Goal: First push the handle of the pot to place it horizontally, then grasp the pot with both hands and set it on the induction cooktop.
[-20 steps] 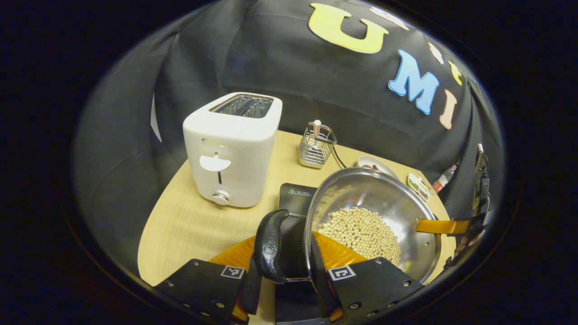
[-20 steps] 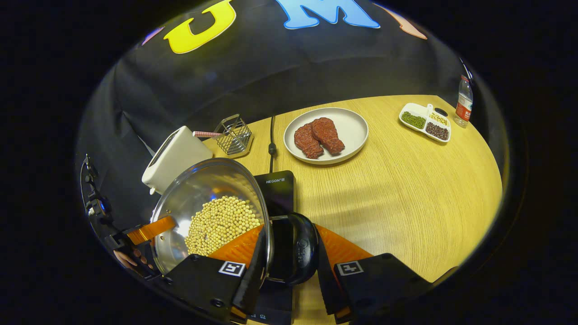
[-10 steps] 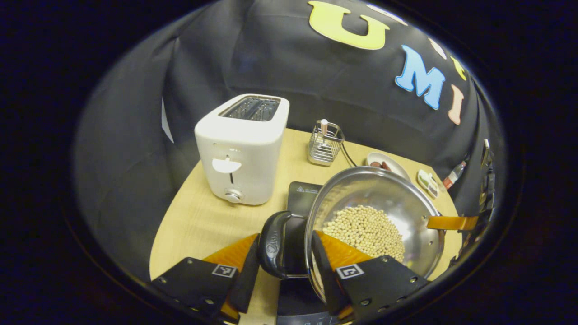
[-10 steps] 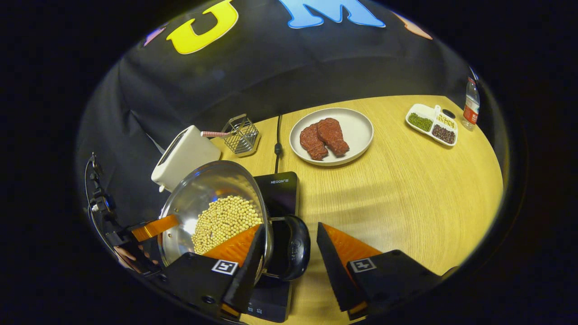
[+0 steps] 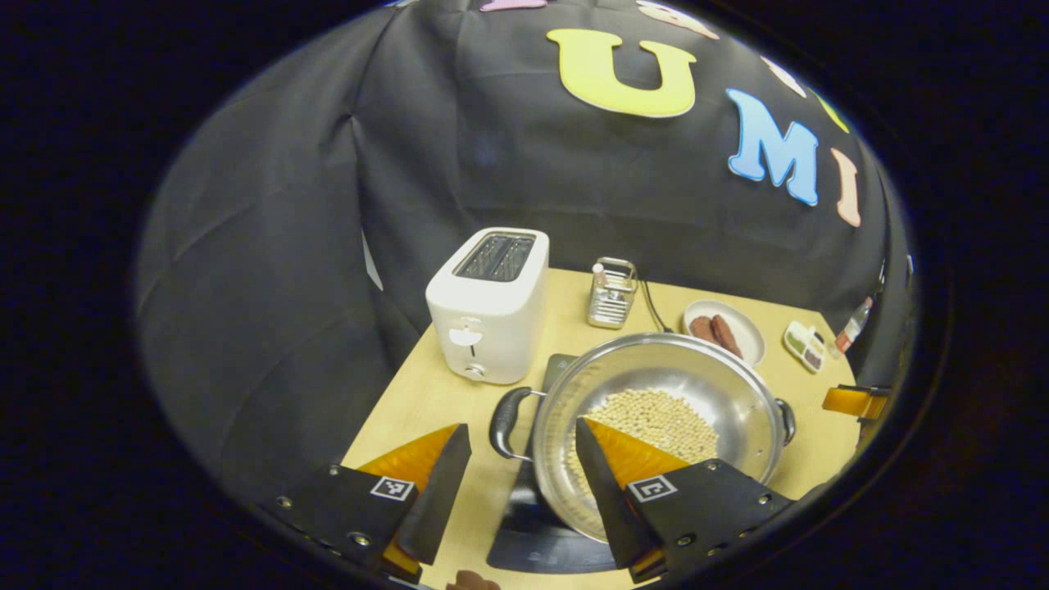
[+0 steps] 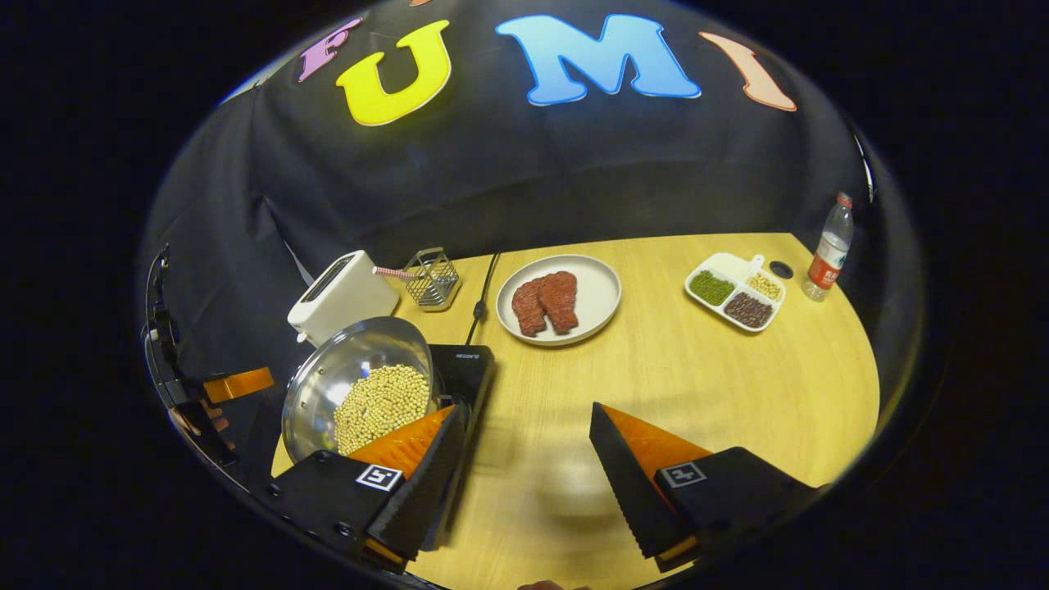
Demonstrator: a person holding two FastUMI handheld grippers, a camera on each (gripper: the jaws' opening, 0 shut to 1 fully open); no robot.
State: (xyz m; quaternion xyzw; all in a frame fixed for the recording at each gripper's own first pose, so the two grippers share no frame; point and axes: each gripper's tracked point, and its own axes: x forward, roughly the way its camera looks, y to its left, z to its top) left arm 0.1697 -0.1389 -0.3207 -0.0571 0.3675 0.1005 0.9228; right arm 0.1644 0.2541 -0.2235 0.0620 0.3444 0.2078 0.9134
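Observation:
The steel pot (image 5: 725, 392), holding soybeans (image 5: 656, 414), sits level on the black induction cooktop (image 5: 537, 537). Its black handles stick out to the left (image 5: 501, 422) and right (image 5: 787, 419). My left gripper (image 5: 521, 431) hovers open, above and short of the left handle, touching nothing. In the right gripper view the pot (image 6: 340, 370) rests on the cooktop (image 6: 469, 367) at lower left. My right gripper (image 6: 526, 412) is open over bare table, with its left finger beside the pot's rim. Each view shows the other gripper's orange finger (image 5: 852, 401) (image 6: 238, 383) off to the side.
A white toaster (image 5: 490, 305) and a wire basket (image 5: 610, 293) stand behind the cooktop, and a cable (image 6: 482, 299) runs to the wall. A plate of meat (image 6: 559, 299), a divided bean dish (image 6: 736, 291) and a bottle (image 6: 828, 250) lie to the right. Bare wood table (image 6: 737, 385) spreads there.
Both grippers opened, let go of the pot's handles and drew back and up. The pot went from tilted in the grip to sitting level on the cooktop.

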